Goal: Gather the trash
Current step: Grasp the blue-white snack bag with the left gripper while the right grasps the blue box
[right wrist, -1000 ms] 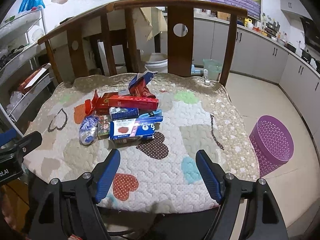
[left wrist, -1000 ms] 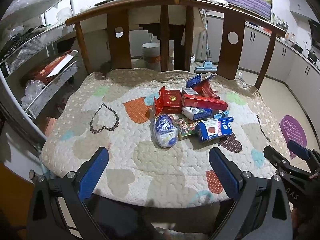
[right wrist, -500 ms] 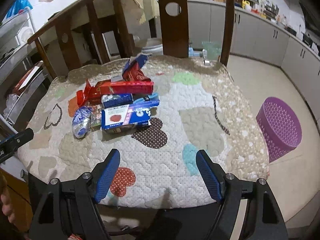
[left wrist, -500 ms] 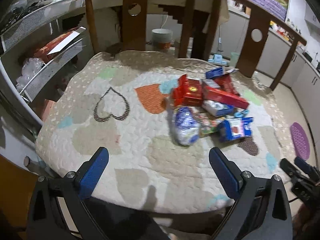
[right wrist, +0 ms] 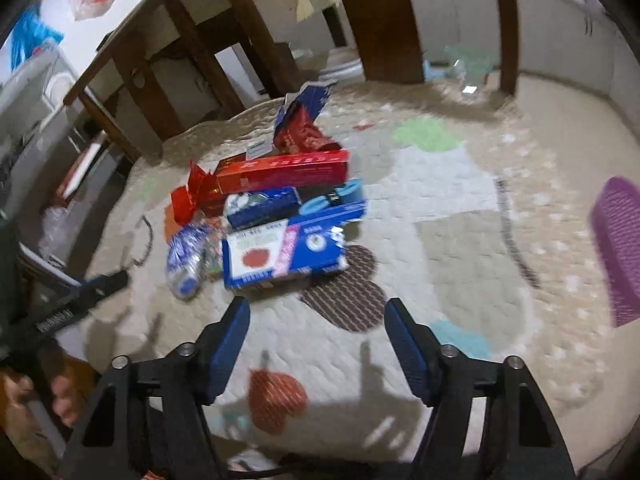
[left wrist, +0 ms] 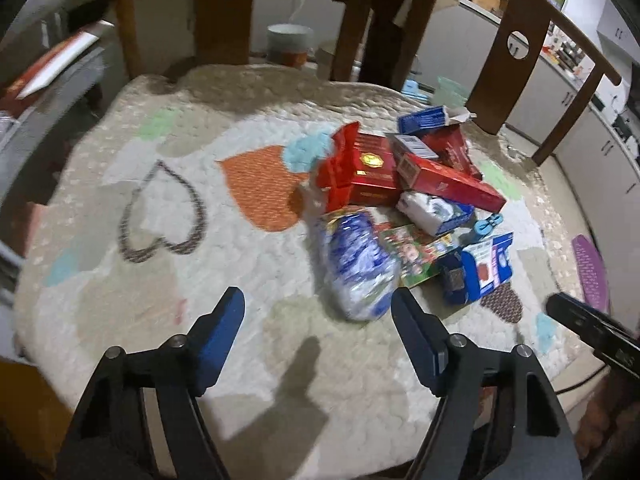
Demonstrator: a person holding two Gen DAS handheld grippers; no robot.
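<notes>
I've got both tools angled down over the quilted heart-print cushion (left wrist: 168, 280) on a wooden chair (right wrist: 380, 28). My left tool (left wrist: 318, 312) has its jaws closing, nothing between them, pads over bare quilt just short of the blue-and-white plastic bag (left wrist: 356, 264). My right tool (right wrist: 316, 320) is also closing on nothing, hanging just in front of the blue-and-white box (right wrist: 284, 252). In the right wrist view the left tool sticks in from the left edge, with a hand (right wrist: 24, 408) below it.

The purple mesh basket (right wrist: 620, 248) sits on the floor right of the chair; its inside is hidden from me.

The trash pile (left wrist: 408, 200) is bunched mid-cushion: long red box (left wrist: 452, 182) on top, a squat red box (left wrist: 364, 176) left of it, blue cartons behind, a colourful flat wrapper (left wrist: 416, 248) beside the bag. Frames blurry.
</notes>
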